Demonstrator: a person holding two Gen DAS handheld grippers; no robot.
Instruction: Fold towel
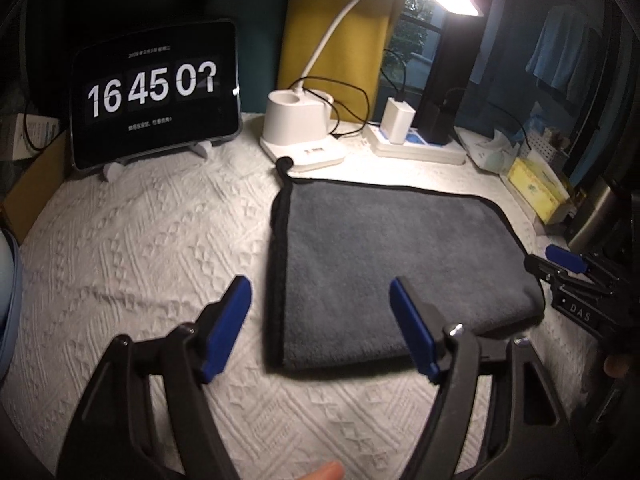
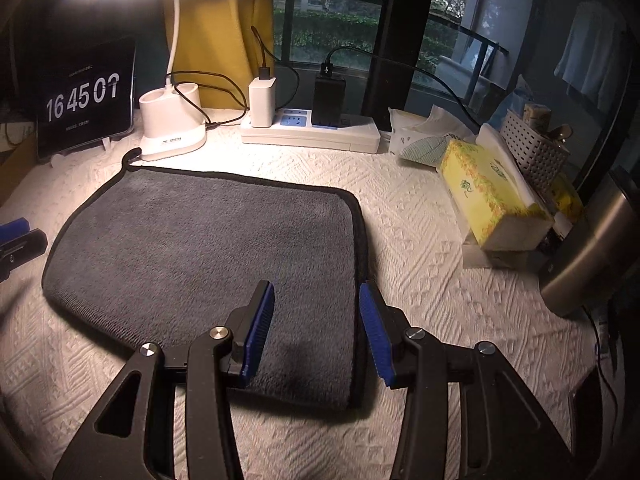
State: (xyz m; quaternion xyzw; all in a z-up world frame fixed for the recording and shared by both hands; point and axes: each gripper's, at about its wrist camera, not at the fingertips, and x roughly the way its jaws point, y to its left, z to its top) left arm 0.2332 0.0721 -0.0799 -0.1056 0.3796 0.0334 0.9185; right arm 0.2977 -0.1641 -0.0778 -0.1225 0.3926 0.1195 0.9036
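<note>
While lying flat near the lamp base (image 2: pixel 172 128), grey towel (image 2: pixel 208 248) folded once. Left gripper (image 1: pixel 320 324) wide open, holding nothing, just beside towel's left edge. Right gripper (image 2: pixel 316 328) half open, empty, over towel's right edge.

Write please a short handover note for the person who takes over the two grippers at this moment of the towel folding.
Left gripper: open, holds nothing, near the towel's left near corner.
Right gripper: open, holds nothing, fingers either side of the towel's right near edge.
Towel: grey with black trim, flat on the white textured cloth, hanging loop toward the lamp base. It looks folded once already: rounded near edge, layered right edge.
Left: probably another fold, then tidy. Tissue box is close on the right.
</note>
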